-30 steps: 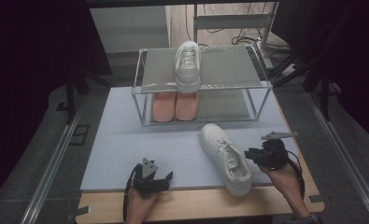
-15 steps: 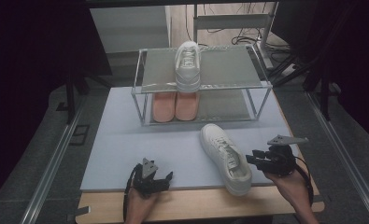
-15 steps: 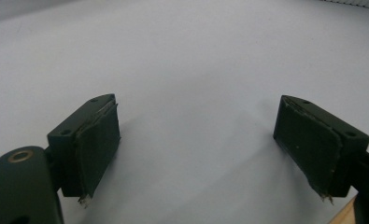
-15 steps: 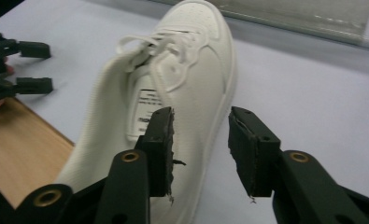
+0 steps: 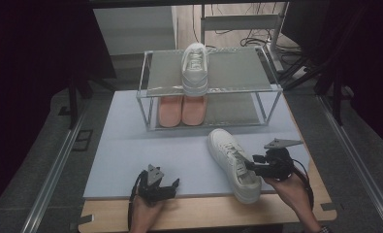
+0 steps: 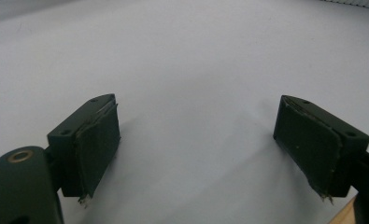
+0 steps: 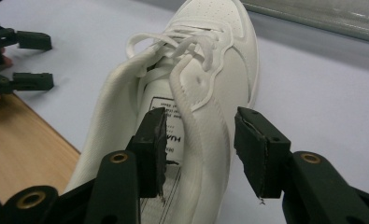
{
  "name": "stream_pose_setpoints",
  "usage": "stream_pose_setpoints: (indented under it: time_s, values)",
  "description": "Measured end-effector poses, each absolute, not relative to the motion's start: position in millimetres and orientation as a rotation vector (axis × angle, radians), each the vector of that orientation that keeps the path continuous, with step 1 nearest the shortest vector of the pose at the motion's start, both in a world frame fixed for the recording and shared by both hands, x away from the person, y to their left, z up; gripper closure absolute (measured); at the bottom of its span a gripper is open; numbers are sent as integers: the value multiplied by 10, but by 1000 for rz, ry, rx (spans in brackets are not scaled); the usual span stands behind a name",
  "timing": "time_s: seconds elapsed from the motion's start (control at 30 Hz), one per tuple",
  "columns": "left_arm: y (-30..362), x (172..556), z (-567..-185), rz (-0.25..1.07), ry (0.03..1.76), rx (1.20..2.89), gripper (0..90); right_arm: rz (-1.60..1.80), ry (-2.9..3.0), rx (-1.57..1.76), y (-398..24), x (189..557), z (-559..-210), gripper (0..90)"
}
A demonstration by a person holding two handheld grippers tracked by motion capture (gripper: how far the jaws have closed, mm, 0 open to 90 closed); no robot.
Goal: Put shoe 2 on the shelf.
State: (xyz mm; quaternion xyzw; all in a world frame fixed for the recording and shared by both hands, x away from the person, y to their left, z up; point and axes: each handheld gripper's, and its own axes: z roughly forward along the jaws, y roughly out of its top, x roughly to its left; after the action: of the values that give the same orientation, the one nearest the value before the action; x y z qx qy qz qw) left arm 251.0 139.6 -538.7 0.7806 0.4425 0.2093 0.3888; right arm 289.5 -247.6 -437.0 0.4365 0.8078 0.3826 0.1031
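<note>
Closest to me, my right gripper [image 7: 198, 149] straddles the near white sneaker [image 7: 191, 107]: one jaw sits inside the shoe's opening against the printed insole, the other stands outside the padded collar wall. There is a gap on the outer side, so the pads are not pressing. These jaws have just been opening, with the collar wall between them. In the high view the right gripper [image 5: 251, 166] sits at the shoe's heel end, near the front edge of the pale mat [image 5: 131, 155]. The sneaker [image 5: 233, 162] lies upright on its sole, its toe pointing up the table and its heel overhanging the mat towards the wooden table [image 5: 203, 213] edge.

The sneaker is plain white, smooth leather-like panels, a perforated toe cap, loose flat laces, soft fabric lining.

Compared with a second ago, the shoe lies in the same spot and my right hand has barely shifted. My left gripper [image 5: 166, 185] has kept still at the mat's front edge, its jaws wide apart over bare mat with nothing between them [image 6: 196, 154].

Farther off stands a two-tier rack [image 5: 145, 97] of metal frame and flat shelves. A second white sneaker [image 5: 195, 68] is on the top shelf, and a pair of salmon-pink shoes [image 5: 182, 110] on the lower one.
</note>
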Motion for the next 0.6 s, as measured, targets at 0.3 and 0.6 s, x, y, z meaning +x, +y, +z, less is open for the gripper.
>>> stream_pose_setpoints:
  time_s: [0.3, 0.6]
  values:
    - [1398, 2511, -5386, 534, 1123, 1987, 147, 1081, 2383, 1299, -2406, 2967, -4411, 671]
    - [1397, 2510, -5386, 532, 1125, 1985, 147, 1201, 2389, 1431, -2501, 3026, -4414, 777]
